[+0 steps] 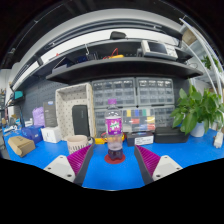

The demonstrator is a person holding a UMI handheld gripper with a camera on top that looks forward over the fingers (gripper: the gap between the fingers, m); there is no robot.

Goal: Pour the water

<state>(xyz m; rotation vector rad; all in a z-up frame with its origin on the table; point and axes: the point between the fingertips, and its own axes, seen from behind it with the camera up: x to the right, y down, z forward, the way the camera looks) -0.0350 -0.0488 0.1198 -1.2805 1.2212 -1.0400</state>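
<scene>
A cluttered workshop with shelves and drawer cabinets behind a blue worktop [190, 155]. My tongs [113, 160] are spread wide, holding nothing. The bottle [114, 124], purple-labelled, stands upright on a small stand [116, 153] just ahead, between the finger lines but beyond the pads [78, 160]. A basket [76, 143] sits left, a plant [198, 108] right. Closing off-centre could, I judge, tip the bottle from its perch and spill water.
</scene>
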